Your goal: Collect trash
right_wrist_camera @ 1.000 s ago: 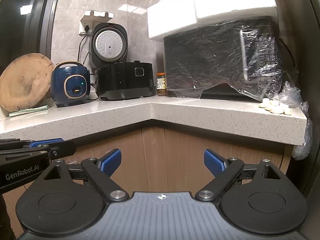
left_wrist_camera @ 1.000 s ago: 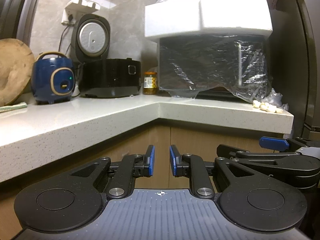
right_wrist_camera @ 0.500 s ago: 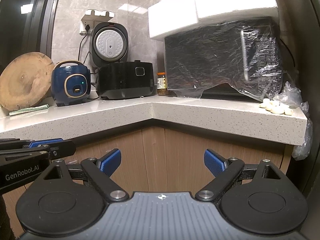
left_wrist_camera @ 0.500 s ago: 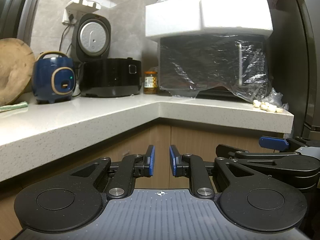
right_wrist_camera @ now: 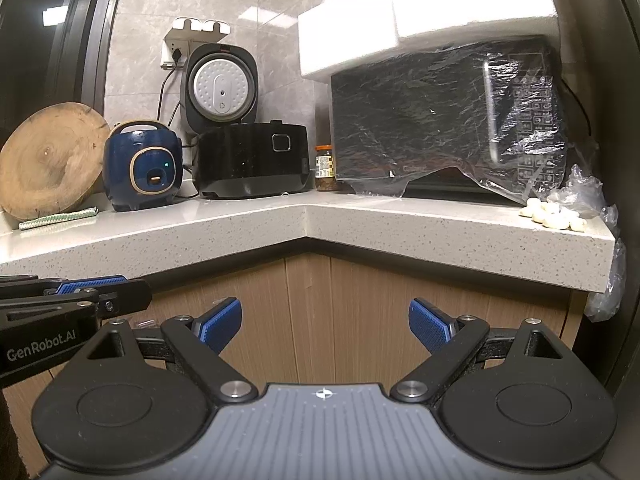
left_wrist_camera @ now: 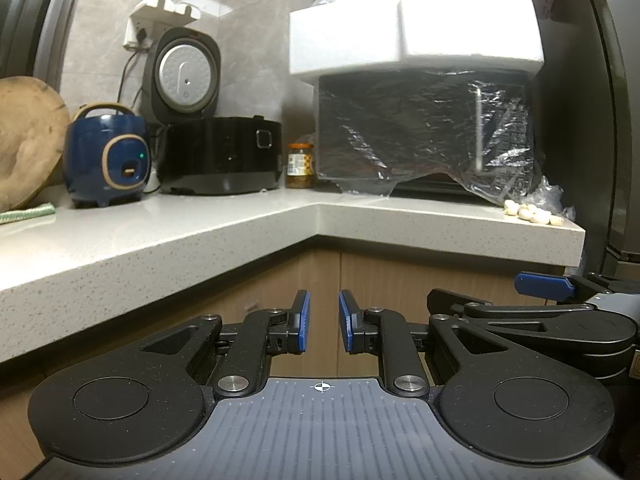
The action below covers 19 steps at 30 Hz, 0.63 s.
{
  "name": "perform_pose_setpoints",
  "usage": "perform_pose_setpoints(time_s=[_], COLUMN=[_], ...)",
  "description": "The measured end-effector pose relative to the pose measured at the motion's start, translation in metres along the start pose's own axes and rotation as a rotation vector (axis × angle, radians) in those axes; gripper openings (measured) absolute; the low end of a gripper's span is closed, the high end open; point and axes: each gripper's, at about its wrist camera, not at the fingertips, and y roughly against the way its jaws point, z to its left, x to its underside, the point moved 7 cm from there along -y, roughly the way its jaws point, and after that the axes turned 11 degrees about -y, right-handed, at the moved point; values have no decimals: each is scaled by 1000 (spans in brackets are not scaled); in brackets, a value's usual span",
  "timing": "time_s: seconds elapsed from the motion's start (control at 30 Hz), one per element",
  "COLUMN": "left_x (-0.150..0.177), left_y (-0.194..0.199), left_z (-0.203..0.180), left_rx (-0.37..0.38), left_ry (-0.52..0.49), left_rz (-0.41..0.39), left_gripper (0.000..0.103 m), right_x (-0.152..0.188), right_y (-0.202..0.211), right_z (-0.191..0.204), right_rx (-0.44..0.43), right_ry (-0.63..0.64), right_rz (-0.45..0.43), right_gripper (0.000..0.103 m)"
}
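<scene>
1. Left wrist view has the left gripper point(left_wrist_camera: 323, 322) parked below the edge of the speckled white stone surface point(left_wrist_camera: 168, 240). Its blue fingers point(left_wrist_camera: 301, 322) are nearly together with a narrow empty gap, pinching nothing. Going for trash like that, they'd likely just shove it along instead of straddling it.

2. The right gripper point(right_wrist_camera: 325, 325) has its fingers spread wide, also empty. It's better set for a grab, but wide fingers coming up from under the lip could knock the surface edge on the way.

3. Where the trash is: nothing is obviously labelled trash. The best guess is the crumpled clear plastic bag point(right_wrist_camera: 586, 190) at the far right end of the surface, with part of it hanging over the edge. It's flimsy, so it could slip out of a pinch or tear.

4. A pile of small pale lumps point(right_wrist_camera: 554, 216), maybe garlic cloves, sits touching or just beside that bag. Tugging the bag could drag them off the edge.

5. The black plastic-wrapped microwave oven point(right_wrist_camera: 444, 120) has loose film hanging at the front, near the bag. It would be easy to snag that by mistake, and the white foam blocks point(right_wrist_camera: 360, 28) stacked on top could shift.

6. Both grippers are close side by side, so a sideways reach risks them bumping each other.
</scene>
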Motion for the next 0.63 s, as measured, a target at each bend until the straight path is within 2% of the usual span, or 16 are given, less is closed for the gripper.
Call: perform_pose_setpoints(time_s=[0.5, 0.63], left_x=[1, 5], left_y=[-2, -10], left_z=[-3, 0], left_rx=[6, -33], left_ry=[-19, -36], left_rz=[3, 15], left_gripper=[20, 20], right_x=[-4, -8], right_y=[2, -3], right_z=[3, 3], right_rx=[-6, 2], right_ry=[2, 14], right_rz=[-13, -7], right_gripper=[93, 94])
